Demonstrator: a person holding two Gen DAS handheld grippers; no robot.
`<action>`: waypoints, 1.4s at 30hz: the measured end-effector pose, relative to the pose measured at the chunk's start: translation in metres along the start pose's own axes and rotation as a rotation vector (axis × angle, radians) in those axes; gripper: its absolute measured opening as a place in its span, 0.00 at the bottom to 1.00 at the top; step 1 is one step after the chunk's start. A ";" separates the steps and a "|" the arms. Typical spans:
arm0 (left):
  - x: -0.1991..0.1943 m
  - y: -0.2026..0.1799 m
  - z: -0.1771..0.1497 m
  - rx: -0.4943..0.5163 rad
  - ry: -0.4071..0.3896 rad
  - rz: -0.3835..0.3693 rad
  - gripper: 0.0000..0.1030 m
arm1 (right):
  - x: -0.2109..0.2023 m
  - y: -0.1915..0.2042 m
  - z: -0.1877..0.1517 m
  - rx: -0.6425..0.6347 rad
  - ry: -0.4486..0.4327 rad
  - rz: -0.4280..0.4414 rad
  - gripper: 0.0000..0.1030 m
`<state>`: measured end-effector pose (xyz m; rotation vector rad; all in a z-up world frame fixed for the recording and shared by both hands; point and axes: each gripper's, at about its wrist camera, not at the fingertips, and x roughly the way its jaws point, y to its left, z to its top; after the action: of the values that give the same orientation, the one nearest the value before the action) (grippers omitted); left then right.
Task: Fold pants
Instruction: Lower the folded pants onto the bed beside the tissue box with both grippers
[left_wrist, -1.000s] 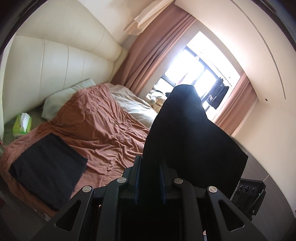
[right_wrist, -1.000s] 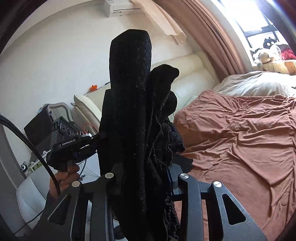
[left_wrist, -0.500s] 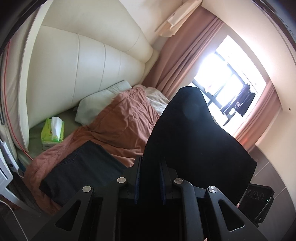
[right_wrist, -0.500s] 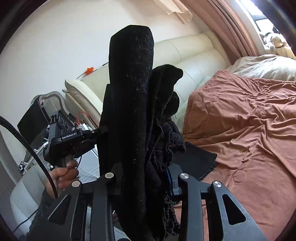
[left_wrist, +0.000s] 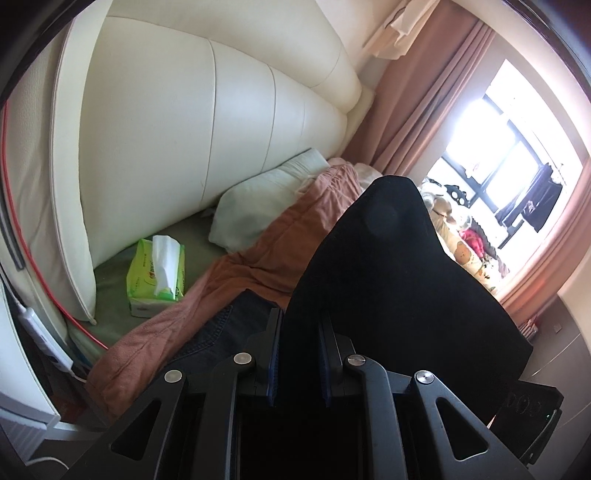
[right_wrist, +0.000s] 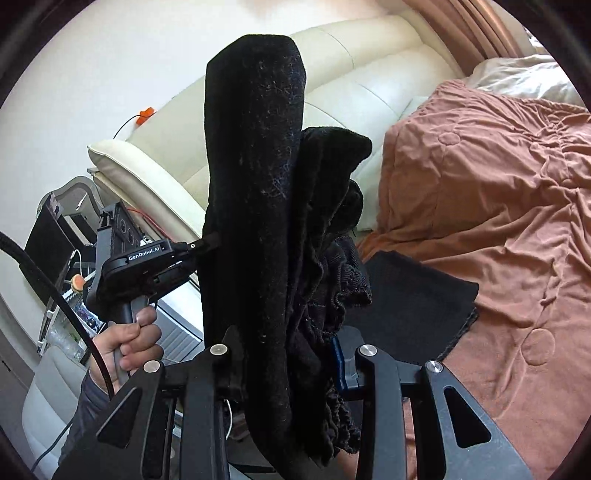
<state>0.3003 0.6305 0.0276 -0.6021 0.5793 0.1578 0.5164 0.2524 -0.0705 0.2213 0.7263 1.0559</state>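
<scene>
The black pants (left_wrist: 388, 280) hang in the air between both grippers, held up over the bed's left edge. My left gripper (left_wrist: 299, 332) is shut on one edge of them, the cloth pinched flat between its blue pads. In the right wrist view a thick bunched fold of the pants (right_wrist: 258, 177) stands up from my right gripper (right_wrist: 291, 354), which is shut on it. There the left gripper (right_wrist: 208, 240) shows at the left, gripping the cloth's far edge, with a hand (right_wrist: 129, 339) on its handle.
A folded dark garment (right_wrist: 413, 306) lies on the brown quilt (right_wrist: 498, 184) near the bed's corner, partly seen in the left view (left_wrist: 221, 328). A green tissue pack (left_wrist: 155, 273), a pale pillow (left_wrist: 258, 214) and the cream headboard (left_wrist: 184, 129) lie beyond. A white bedside unit (right_wrist: 177, 328) stands left.
Both grippers have carried the pants sideways and a little down towards the head of the bed. The headboard and the folded dark garment now look closer. Both grips are unchanged.
</scene>
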 end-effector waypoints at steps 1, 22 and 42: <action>0.003 0.002 0.001 0.007 0.007 0.010 0.18 | 0.006 -0.002 0.000 0.011 0.008 0.006 0.29; 0.149 0.042 0.002 -0.020 0.200 0.258 0.22 | 0.096 -0.071 -0.001 0.262 0.182 0.033 0.28; 0.139 0.092 -0.052 -0.044 0.319 0.393 0.59 | 0.118 -0.100 0.010 0.330 0.242 -0.044 0.34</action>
<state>0.3633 0.6726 -0.1295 -0.5546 1.0041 0.4502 0.6285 0.3050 -0.1643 0.3622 1.1208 0.9256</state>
